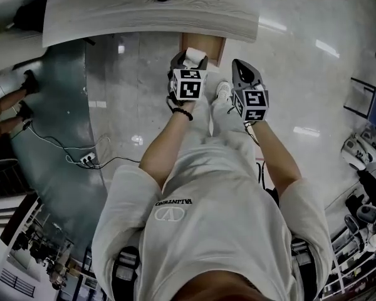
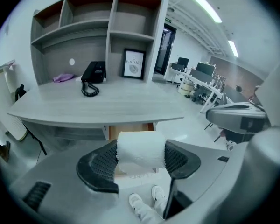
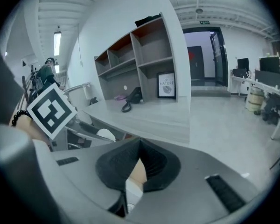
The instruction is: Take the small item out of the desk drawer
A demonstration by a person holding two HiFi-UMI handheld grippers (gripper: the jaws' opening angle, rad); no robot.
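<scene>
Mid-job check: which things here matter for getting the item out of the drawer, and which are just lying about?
For the job:
white roll, clamped in the left hand-held gripper
open desk drawer
desk

Lying about:
telephone
framed picture
purple item at the back of the desk

The roll [image 2: 140,149] is a small white cylinder with a rough, gauze-like wrap. It lies on its side, its flat ends pressed between the pads of the left gripper [image 2: 141,155], and is held outside the drawer. The drawer [image 2: 130,127] is a brown wooden box, pulled open, at 12 o'clock from the roll.
</scene>
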